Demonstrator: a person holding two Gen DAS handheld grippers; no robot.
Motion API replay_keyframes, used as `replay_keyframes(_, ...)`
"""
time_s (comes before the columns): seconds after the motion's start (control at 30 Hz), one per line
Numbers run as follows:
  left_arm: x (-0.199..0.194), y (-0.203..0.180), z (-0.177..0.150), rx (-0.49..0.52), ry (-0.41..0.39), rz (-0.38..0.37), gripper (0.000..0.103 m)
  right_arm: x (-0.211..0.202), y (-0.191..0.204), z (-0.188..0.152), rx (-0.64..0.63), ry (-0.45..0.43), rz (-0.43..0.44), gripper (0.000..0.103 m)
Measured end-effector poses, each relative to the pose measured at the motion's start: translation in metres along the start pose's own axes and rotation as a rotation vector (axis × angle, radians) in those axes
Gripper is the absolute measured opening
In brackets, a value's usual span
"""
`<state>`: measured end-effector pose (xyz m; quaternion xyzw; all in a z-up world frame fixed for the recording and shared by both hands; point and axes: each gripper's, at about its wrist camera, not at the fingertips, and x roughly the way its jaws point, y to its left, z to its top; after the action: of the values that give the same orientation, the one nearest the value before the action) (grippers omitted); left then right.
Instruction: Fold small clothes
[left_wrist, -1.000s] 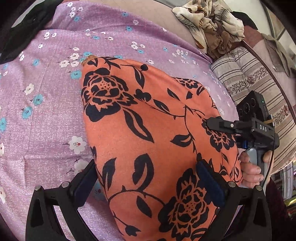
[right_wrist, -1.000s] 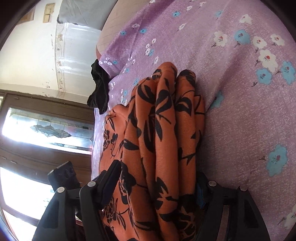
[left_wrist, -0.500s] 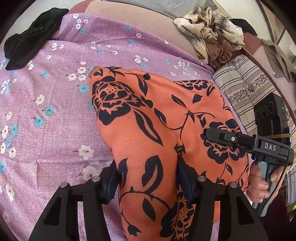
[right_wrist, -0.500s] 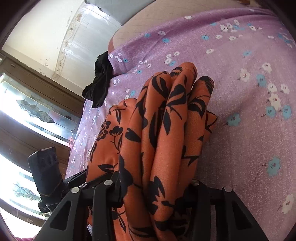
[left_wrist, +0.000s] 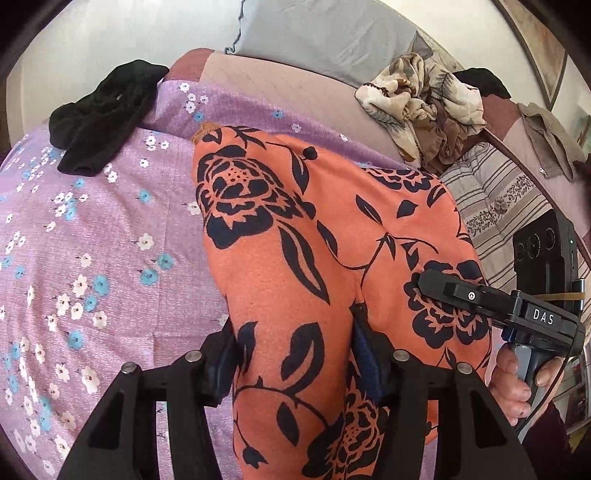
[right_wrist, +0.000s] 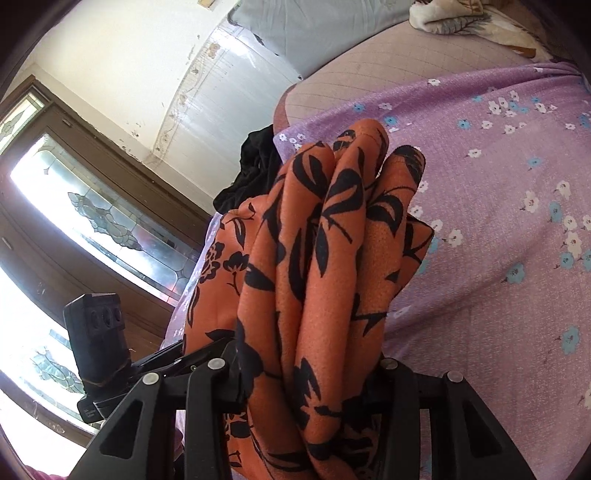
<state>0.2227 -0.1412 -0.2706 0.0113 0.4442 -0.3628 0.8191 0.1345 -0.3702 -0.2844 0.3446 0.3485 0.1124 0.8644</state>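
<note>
White wall, bright leaded-glass window — grey pillow.

left wrist: close over orange cloth, tilted down across the bed toward the pillows; right tool at right edge | right wrist: close, facing window; shared: cloth, bed

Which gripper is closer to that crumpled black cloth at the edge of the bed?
Left. The left gripper, shut on the orange flowered cloth, has the crumpled black cloth on its side. The right gripper holds the orange cloth's opposite edge, farther away.
</note>
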Motion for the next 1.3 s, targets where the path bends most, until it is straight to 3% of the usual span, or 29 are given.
replay_keyframes(0.6,-0.037,0.035,-0.009,-0.062,-0.040,0.106,0.057,0.041,0.032,-0.009,-0.004,0.046,0.086,0.044)
replay_keyframes(1.3,-0.040,0.053,-0.024,-0.075,-0.009,0.163,0.058,0.077,0.039,-0.010,-0.012,0.111,0.087,0.044)
